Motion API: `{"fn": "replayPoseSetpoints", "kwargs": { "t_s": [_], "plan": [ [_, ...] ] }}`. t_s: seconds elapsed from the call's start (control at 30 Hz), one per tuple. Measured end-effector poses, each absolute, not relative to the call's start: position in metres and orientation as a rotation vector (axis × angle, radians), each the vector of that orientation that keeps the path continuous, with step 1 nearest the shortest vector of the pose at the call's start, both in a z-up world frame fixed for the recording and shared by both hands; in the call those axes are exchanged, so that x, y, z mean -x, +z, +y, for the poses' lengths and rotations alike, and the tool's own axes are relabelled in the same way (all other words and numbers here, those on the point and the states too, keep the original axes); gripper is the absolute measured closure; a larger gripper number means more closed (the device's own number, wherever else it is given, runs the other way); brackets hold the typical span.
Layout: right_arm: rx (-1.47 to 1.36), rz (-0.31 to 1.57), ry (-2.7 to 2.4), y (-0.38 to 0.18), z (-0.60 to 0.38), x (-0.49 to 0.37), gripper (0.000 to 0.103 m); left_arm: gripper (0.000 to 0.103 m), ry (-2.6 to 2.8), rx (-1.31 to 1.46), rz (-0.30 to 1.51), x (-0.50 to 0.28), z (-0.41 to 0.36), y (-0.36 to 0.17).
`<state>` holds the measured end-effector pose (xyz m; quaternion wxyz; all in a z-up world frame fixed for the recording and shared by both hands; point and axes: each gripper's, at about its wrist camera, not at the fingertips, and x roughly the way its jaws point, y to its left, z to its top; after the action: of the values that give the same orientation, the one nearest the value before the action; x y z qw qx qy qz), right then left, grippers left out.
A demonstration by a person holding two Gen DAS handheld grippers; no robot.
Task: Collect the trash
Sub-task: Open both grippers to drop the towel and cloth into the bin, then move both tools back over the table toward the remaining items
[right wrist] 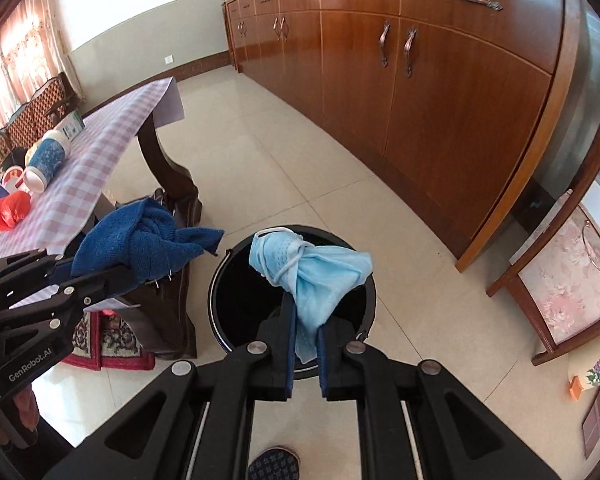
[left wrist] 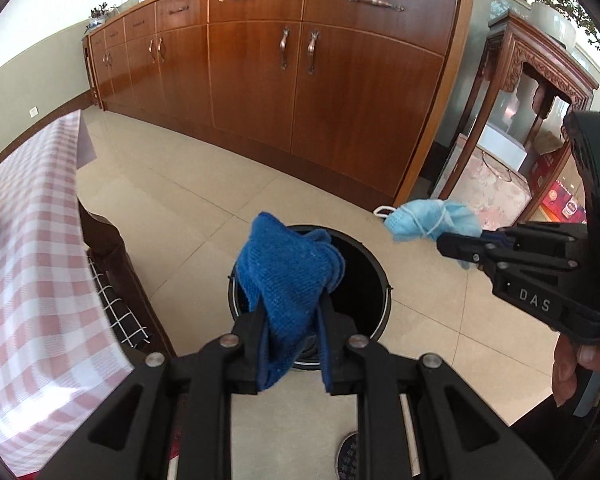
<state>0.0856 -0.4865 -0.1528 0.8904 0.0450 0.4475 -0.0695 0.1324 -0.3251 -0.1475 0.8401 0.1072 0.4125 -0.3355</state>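
Observation:
My left gripper (left wrist: 290, 320) is shut on a dark blue cloth (left wrist: 288, 276) and holds it above the open black trash bin (left wrist: 373, 276) on the floor. My right gripper (right wrist: 304, 312) is shut on a light blue face mask (right wrist: 311, 276) and holds it over the same bin (right wrist: 236, 304). In the left wrist view the right gripper (left wrist: 455, 246) with the mask (left wrist: 427, 220) is to the right of the bin. In the right wrist view the left gripper (right wrist: 116, 274) with the cloth (right wrist: 140, 240) is left of the bin.
A table with a pink checked cloth (right wrist: 80, 176) stands left of the bin and carries cups, a red bag and a box. A long wooden cabinet (left wrist: 300, 64) runs along the far wall. A carved side table (left wrist: 531, 92) and boxes stand at the right. The floor is tiled.

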Motion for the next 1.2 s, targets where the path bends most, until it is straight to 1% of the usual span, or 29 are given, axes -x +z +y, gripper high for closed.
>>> {"fn": "replayPoseSetpoints", "kwargs": {
  "t_s": [0.23, 0.27, 0.3, 0.33, 0.37, 0.4, 0.43, 0.47, 0.53, 0.57, 0.6, 0.63, 0.67, 0.77, 0.97, 1.2],
  "plan": [
    [-0.027, 1.071, -0.041, -0.21, -0.5, -0.127, 0.093, 0.081, -0.676, -0.25, 0.976, -0.157, -0.349, -0.194],
    [-0.028, 1.09, -0.02, -0.218, -0.501, -0.133, 0.093, 0.076, -0.669, -0.252, 0.979, -0.159, -0.351, -0.199],
    [-0.021, 1.115, -0.002, -0.227, -0.501, -0.14, 0.091, 0.065, -0.661, -0.253, 0.98, -0.161, -0.352, -0.203],
    [-0.008, 1.15, -0.002, -0.237, -0.502, -0.147, 0.076, 0.058, -0.653, -0.252, 0.984, -0.163, -0.353, -0.205],
    [0.0, 1.164, -0.02, -0.245, -0.505, -0.15, 0.048, 0.043, -0.644, -0.249, 0.983, -0.164, -0.352, -0.205],
    [0.0, 1.163, -0.042, -0.249, -0.51, -0.152, 0.034, 0.035, -0.632, -0.25, 0.976, -0.167, -0.354, -0.203],
    [-0.008, 1.156, -0.066, -0.25, -0.515, -0.151, 0.021, 0.034, -0.621, -0.254, 0.966, -0.168, -0.354, -0.202],
    [-0.02, 1.15, -0.086, -0.25, -0.52, -0.149, 0.02, 0.033, -0.611, -0.256, 0.959, -0.167, -0.353, -0.198],
    [-0.04, 1.136, -0.136, -0.246, -0.529, -0.143, 0.018, 0.025, -0.605, -0.254, 0.949, -0.164, -0.353, -0.189],
    [-0.068, 1.119, -0.153, -0.24, -0.533, -0.137, 0.016, 0.015, -0.591, -0.263, 0.941, -0.161, -0.353, -0.182],
    [-0.1, 1.097, -0.162, -0.233, -0.536, -0.132, 0.015, 0.01, -0.601, -0.262, 0.937, -0.157, -0.354, -0.175],
    [-0.127, 1.066, -0.174, -0.224, -0.537, -0.125, 0.01, 0.007, -0.618, -0.257, 0.929, -0.151, -0.354, -0.167],
    [-0.138, 1.032, -0.188, -0.215, -0.537, -0.119, 0.001, 0.002, -0.621, -0.254, 0.907, -0.147, -0.351, -0.159],
    [-0.131, 0.93, -0.224, -0.184, -0.526, -0.1, 0.0, 0.002, -0.632, -0.237, 0.86, -0.126, -0.348, -0.13],
    [-0.129, 0.806, -0.299, -0.128, -0.51, -0.071, 0.0, 0.002, -0.631, -0.248, 0.777, -0.1, -0.335, -0.087],
    [-0.162, 0.682, -0.297, -0.072, -0.491, -0.043, 0.0, 0.002, -0.581, -0.196, 0.686, -0.091, -0.29, -0.058]
  ]
}}
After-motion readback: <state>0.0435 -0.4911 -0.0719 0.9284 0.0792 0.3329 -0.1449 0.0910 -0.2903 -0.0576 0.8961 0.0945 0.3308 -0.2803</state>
